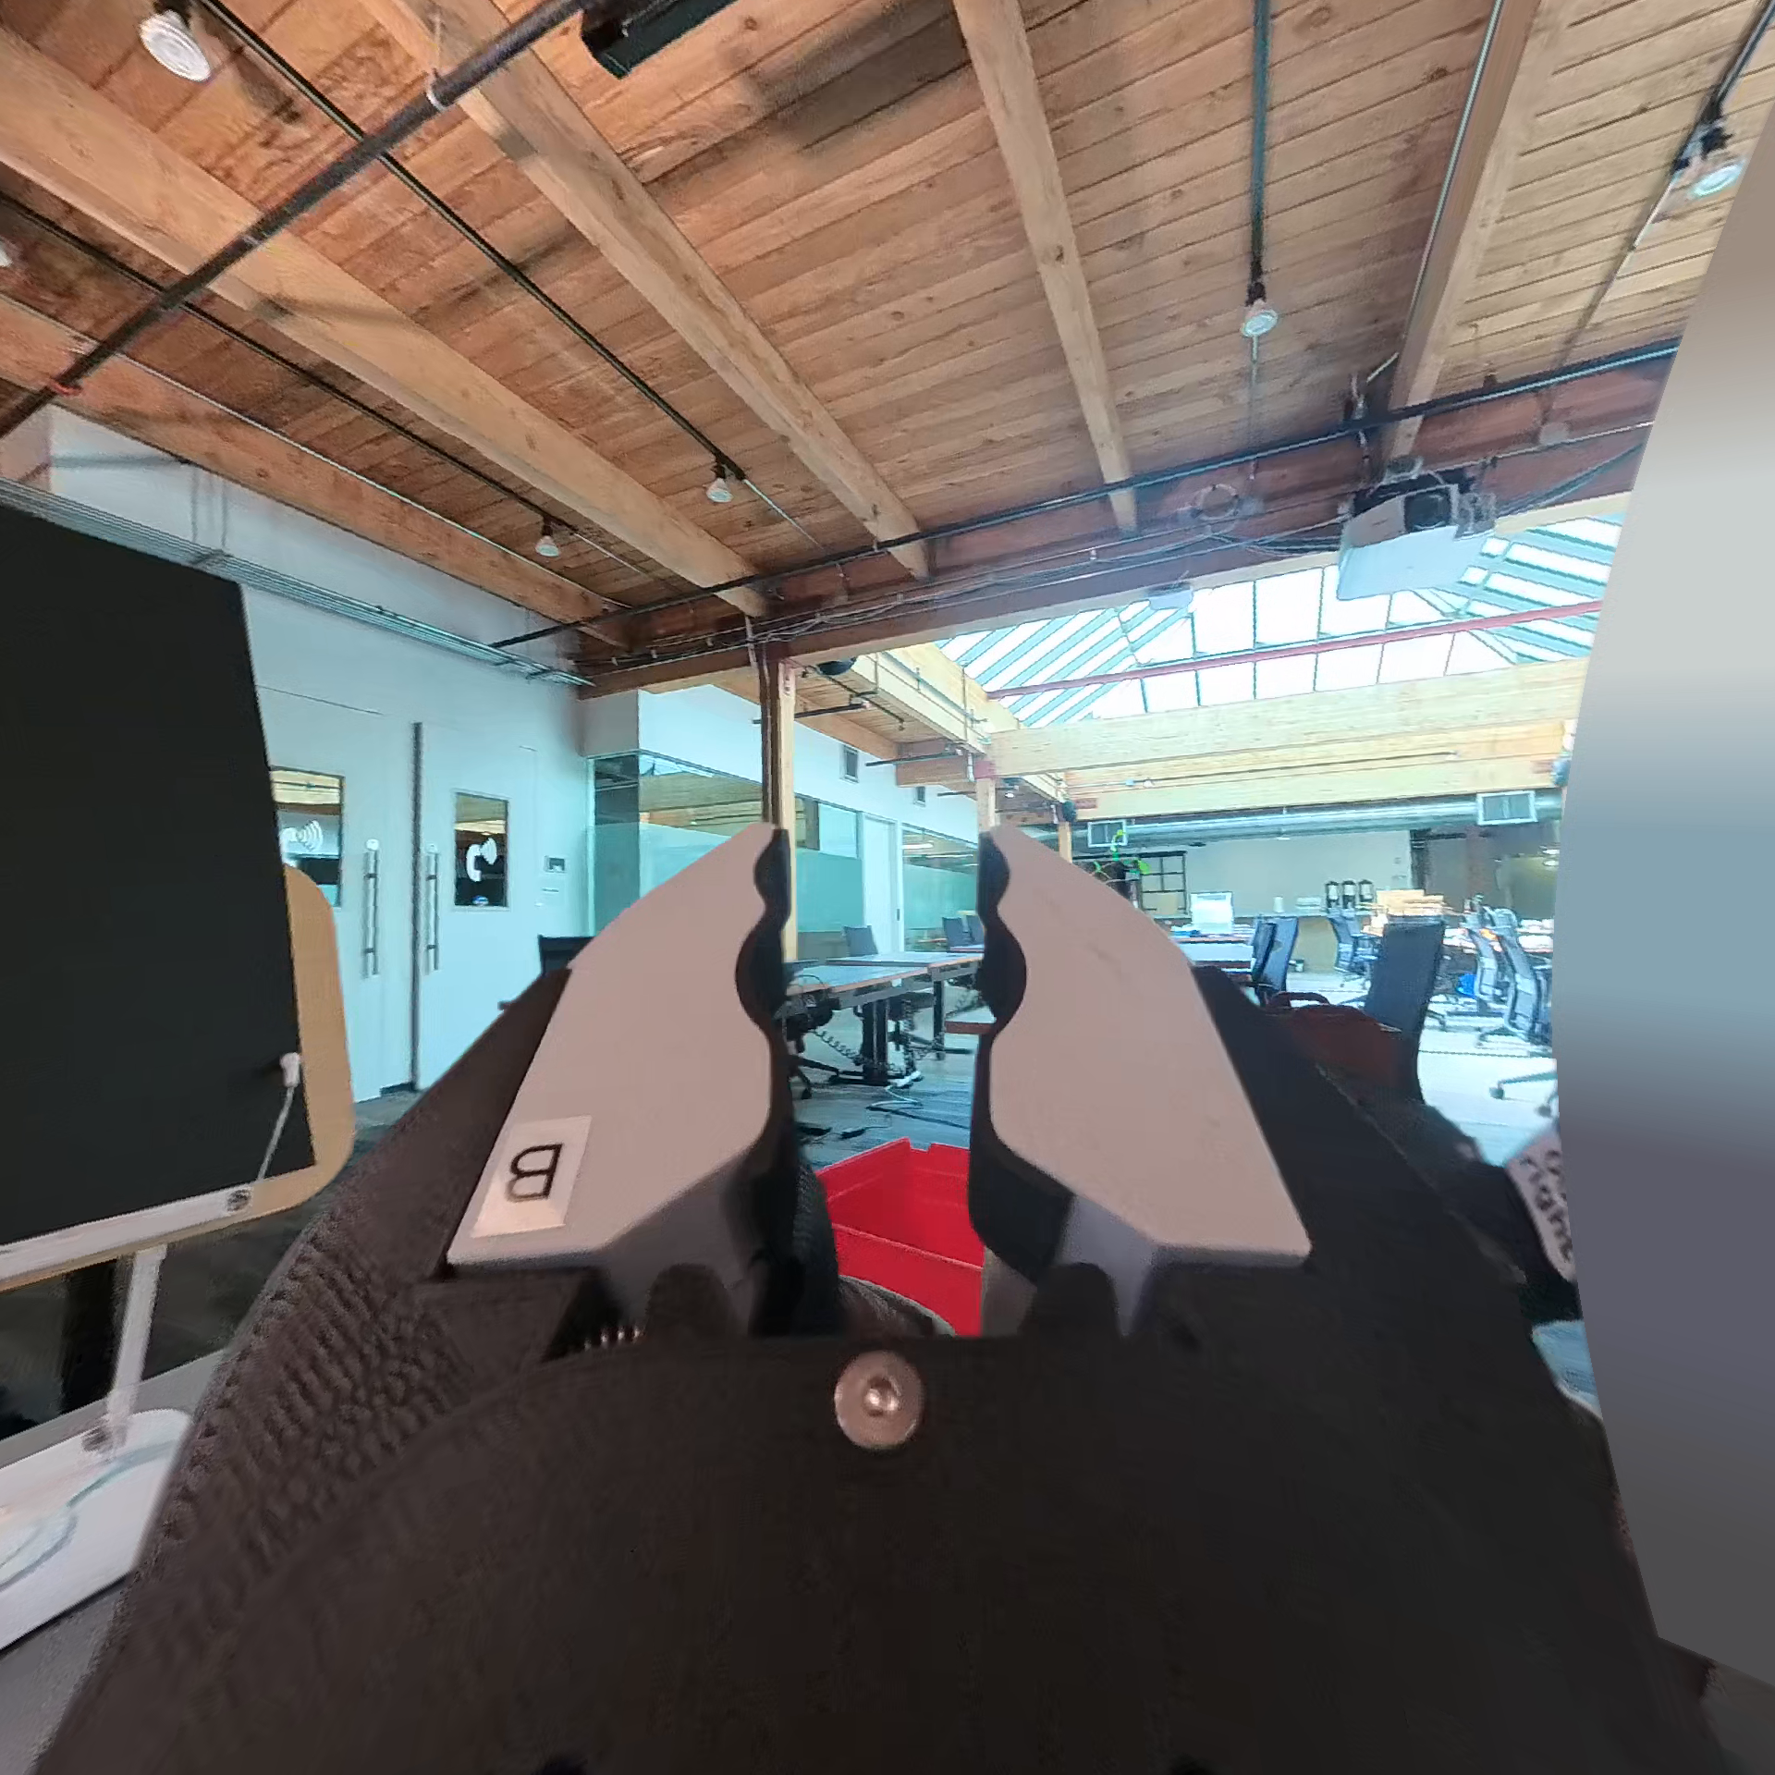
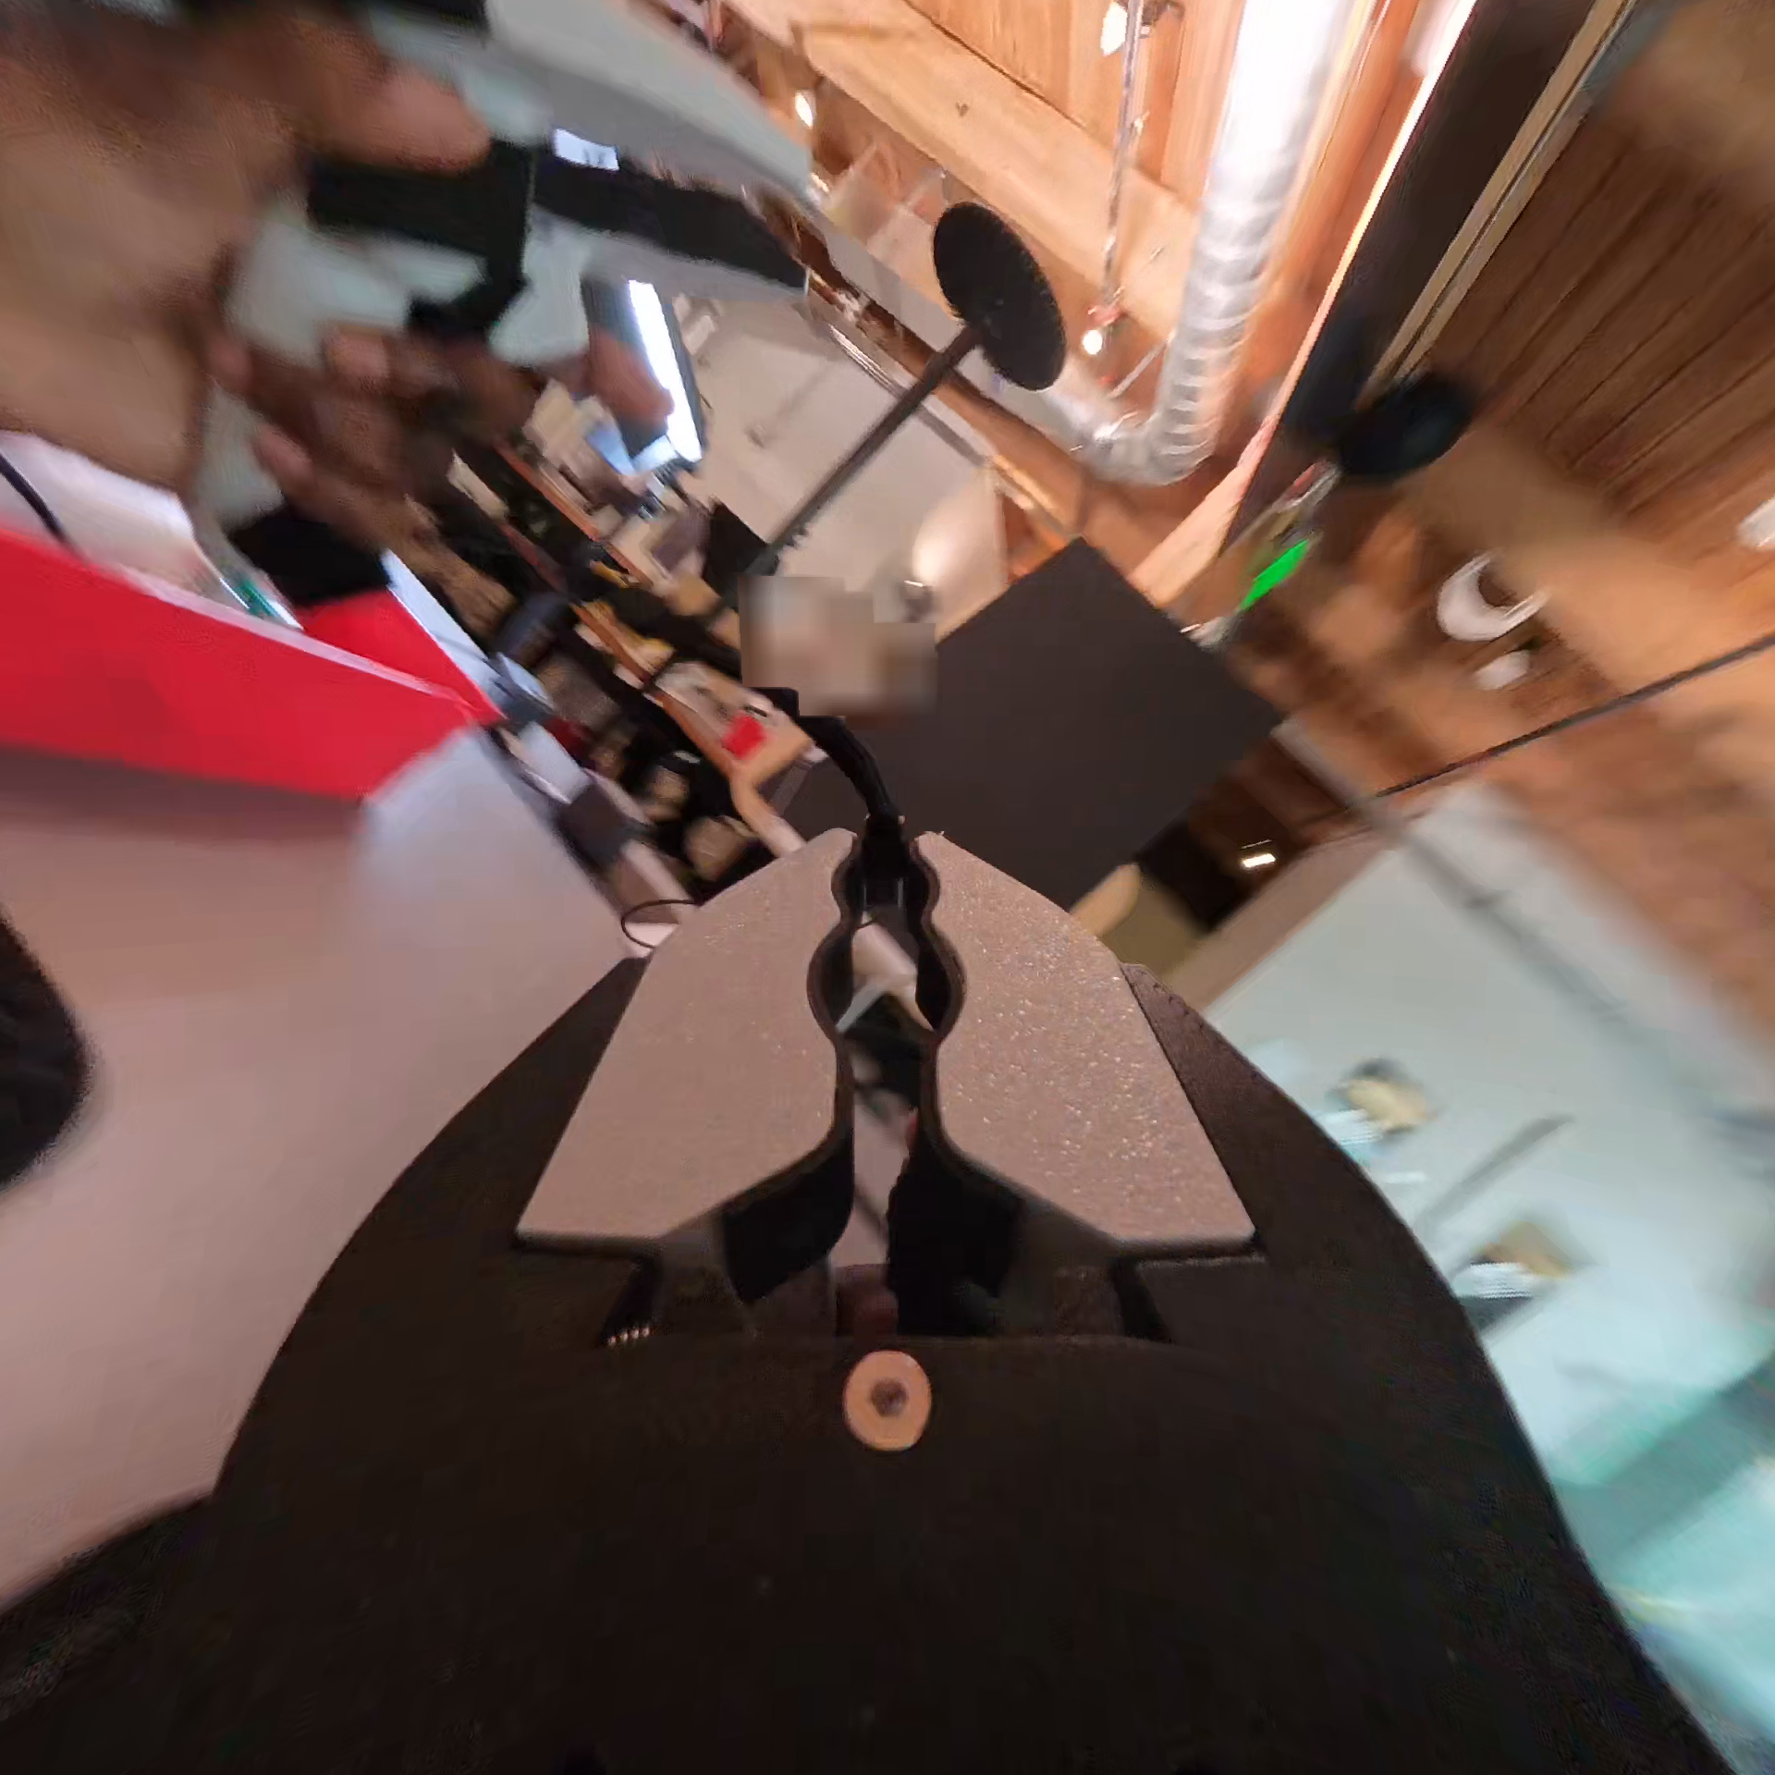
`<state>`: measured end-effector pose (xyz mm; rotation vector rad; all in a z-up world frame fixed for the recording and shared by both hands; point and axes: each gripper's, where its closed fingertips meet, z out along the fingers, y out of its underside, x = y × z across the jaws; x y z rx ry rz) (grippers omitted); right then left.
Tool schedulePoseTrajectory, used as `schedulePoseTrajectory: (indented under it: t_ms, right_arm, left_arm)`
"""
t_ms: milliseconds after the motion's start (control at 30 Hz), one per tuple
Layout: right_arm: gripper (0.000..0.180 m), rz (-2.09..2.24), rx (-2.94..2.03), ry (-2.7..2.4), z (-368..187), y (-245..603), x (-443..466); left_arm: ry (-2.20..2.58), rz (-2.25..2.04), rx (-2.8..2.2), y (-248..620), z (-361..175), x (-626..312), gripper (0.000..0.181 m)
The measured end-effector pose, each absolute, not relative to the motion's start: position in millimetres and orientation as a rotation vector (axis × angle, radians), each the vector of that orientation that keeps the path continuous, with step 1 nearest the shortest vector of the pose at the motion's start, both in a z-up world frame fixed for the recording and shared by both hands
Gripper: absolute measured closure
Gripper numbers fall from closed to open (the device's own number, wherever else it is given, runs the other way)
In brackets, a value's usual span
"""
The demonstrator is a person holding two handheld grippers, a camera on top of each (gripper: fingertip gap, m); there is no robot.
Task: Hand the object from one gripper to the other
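1 thin black object pinched between right tongs tips.

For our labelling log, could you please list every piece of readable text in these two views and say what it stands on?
White sticker on a finger of the left claw: a printed mark, not quoted here.
White tag, right edge: cut off, unreadable.
Green sign: blurred.
Right claw and the thin black object it grips: no text.
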<state>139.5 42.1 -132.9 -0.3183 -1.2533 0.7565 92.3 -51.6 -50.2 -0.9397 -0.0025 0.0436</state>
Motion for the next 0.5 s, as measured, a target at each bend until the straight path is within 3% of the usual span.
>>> schedulePoseTrajectory:
  t_ms: [200, 500]
  right_arm:
    - [0.172, 0.192, -0.009, -1.151, -127, 43, 152]
    - [0.172, 0.115, 0.172, -1.124, -135, 27, 159]
  left_arm:
    - [0.152, 0.003, -1.195, -32, -75, 119, 0.143]
    - [0.423, 0.066, -1.487, 25, -137, 166, 0.143]
